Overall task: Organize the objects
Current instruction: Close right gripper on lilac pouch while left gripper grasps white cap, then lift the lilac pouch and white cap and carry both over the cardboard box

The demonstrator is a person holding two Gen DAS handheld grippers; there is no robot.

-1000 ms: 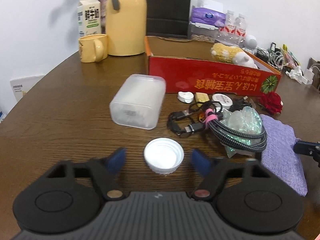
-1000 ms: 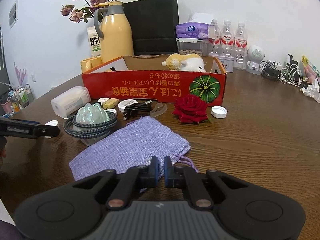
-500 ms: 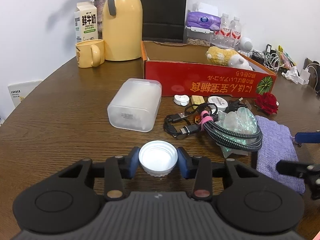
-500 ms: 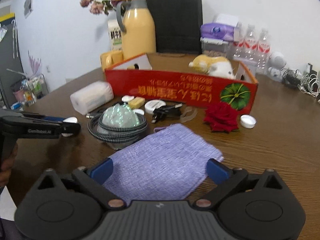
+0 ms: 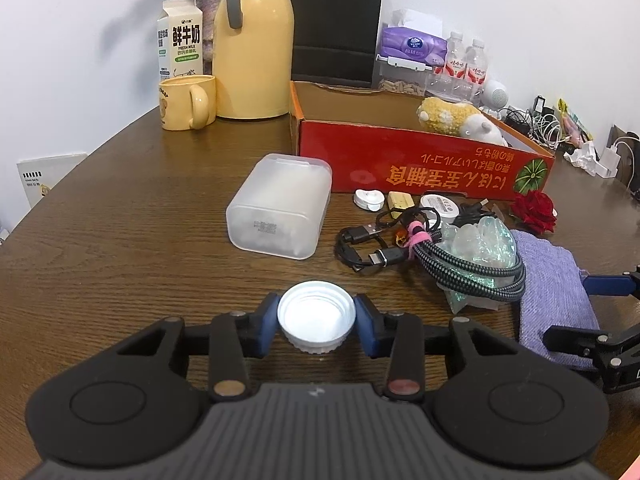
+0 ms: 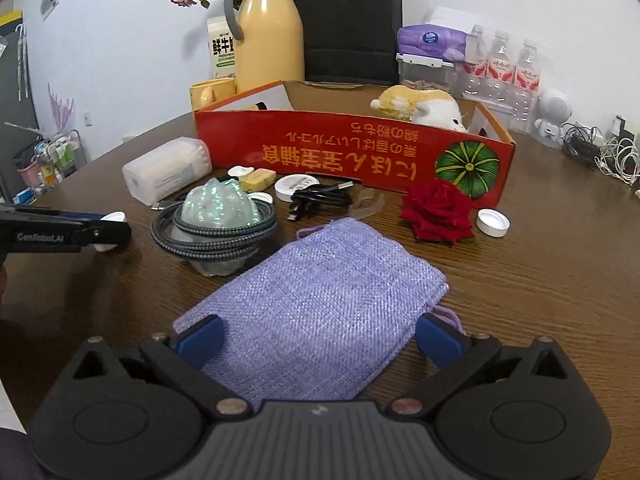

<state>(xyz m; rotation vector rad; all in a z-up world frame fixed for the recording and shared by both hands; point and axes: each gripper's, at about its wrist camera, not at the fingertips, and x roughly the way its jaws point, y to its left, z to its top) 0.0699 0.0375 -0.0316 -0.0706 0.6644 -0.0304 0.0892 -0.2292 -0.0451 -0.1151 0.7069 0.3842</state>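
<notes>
A white bottle cap (image 5: 316,316), open side up, sits low over the brown table between the blue pads of my left gripper (image 5: 316,326), which is shut on it. In the right wrist view the left gripper (image 6: 80,232) reaches in from the left edge with the cap (image 6: 114,216) at its tip. My right gripper (image 6: 319,338) stands wide open, its fingers on either side of the near end of a flat purple fabric pouch (image 6: 320,288) without pressing on it. Behind stands an open red cardboard box (image 5: 420,168) with a plush toy (image 5: 456,120) inside.
A frosted plastic case (image 5: 280,204), a coiled braided cable (image 5: 468,264) around a glittery lump, small chargers, a red rose (image 6: 436,210) and a second white cap (image 6: 493,222) lie before the box. A yellow thermos (image 5: 254,48), mug (image 5: 188,102) and milk carton stand at the back left.
My left gripper's jaws closed onto the white cap. My right gripper went from shut to wide open and moved forward, so that its fingers now straddle the pouch.
</notes>
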